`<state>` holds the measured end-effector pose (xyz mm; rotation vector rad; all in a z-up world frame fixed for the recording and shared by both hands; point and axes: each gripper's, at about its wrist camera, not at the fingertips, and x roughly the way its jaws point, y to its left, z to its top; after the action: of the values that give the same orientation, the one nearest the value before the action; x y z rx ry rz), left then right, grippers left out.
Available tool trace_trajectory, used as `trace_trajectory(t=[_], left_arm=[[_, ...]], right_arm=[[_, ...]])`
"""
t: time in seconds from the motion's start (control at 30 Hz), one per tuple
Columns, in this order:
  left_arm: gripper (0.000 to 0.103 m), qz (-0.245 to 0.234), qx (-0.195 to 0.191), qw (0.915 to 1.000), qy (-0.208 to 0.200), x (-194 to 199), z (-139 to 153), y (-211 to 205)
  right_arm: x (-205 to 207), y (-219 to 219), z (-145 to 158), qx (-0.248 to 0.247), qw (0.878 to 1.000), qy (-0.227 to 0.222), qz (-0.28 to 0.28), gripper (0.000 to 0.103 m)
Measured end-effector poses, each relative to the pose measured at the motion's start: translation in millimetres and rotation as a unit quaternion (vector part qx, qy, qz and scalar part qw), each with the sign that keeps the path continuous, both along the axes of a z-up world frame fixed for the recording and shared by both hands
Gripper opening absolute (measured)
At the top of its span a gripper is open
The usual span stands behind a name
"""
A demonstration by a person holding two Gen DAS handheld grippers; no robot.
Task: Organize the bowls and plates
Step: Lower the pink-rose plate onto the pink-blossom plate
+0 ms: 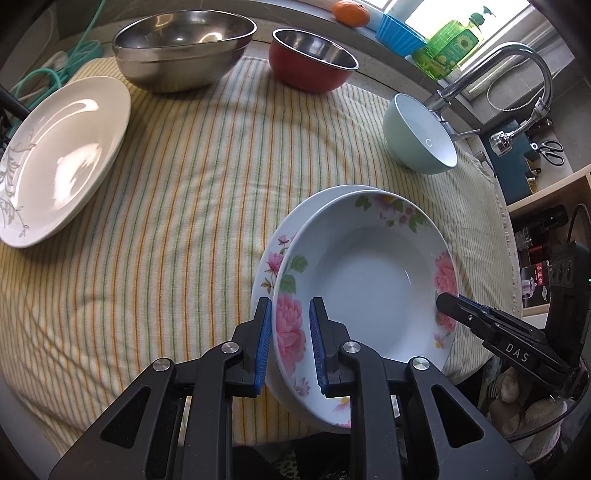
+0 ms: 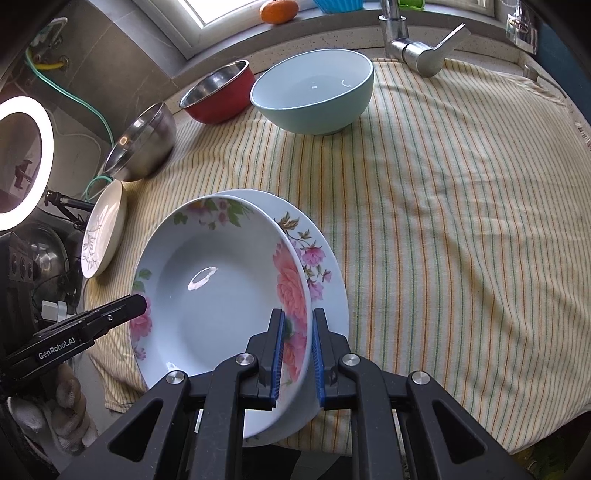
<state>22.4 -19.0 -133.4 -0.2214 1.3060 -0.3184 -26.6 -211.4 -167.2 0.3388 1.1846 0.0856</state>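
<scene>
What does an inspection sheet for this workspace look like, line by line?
Surface: striped cloth covers the counter.
Job's things: deep floral plate stacked on a flat floral plate; cream plate; steel bowl; red bowl; green bowl.
Clutter: orange, blue cup and soap bottle on the sill.
Grippers: left gripper and right gripper each clamp the deep plate's rim on opposite sides.
Cables: green hose behind the cream plate.
Surroundings: faucet, ring light, scissors.
</scene>
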Motion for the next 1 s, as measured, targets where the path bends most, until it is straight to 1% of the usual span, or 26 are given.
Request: trace_trajectory(t=[0.3,0.6,0.73,0.83,1.0], left_arm=[[0.018,-0.007,0.007,0.9999,-0.003,1,0,-1],[0.018,-0.014,0.012,0.9998,-0.003,2,1,-3],[0.018,-0.017,0.015,0.9997,-0.005,2,1,-4],[0.018,-0.015,0.011,0.9998,-0.002,2,0,-3],[0.018,-0.018,0.011,0.9998,-0.005,2,1,-3]], right_arm=[[5,14,3,-0.057,0.998,0.003,0.027,0.017],[8,20,3,-0.087,0.996,0.007,0.034,0.018],[8,19,3,-0.083,0.996,0.009,0.034,0.019],[9,18,2,-0.073,0.997,0.011,0.029,0.019],[8,17,3,-0.076,0.996,0.012,0.032,0.019]])
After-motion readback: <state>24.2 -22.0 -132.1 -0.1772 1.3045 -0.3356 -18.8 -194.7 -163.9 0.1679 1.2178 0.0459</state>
